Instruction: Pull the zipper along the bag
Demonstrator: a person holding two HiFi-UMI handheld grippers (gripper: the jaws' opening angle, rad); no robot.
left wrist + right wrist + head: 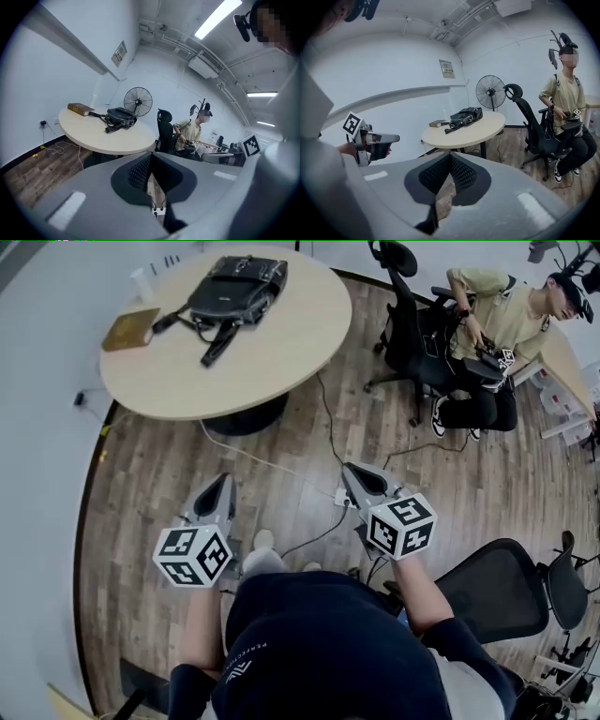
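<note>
On the far surface (281,362), the black bag (236,285) is lying. The left hand-held gripper (221,488) and the right hand-held gripper (356,474) are being held closed and empty, well apart from it.

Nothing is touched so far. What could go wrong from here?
Cables cross the floor in front of the table: a trip hazard on approach. The bag lies loose with its strap trailing, so a pull may drag it unless one gripper steadies it. The left gripper and right gripper are shut and must open first.
</note>
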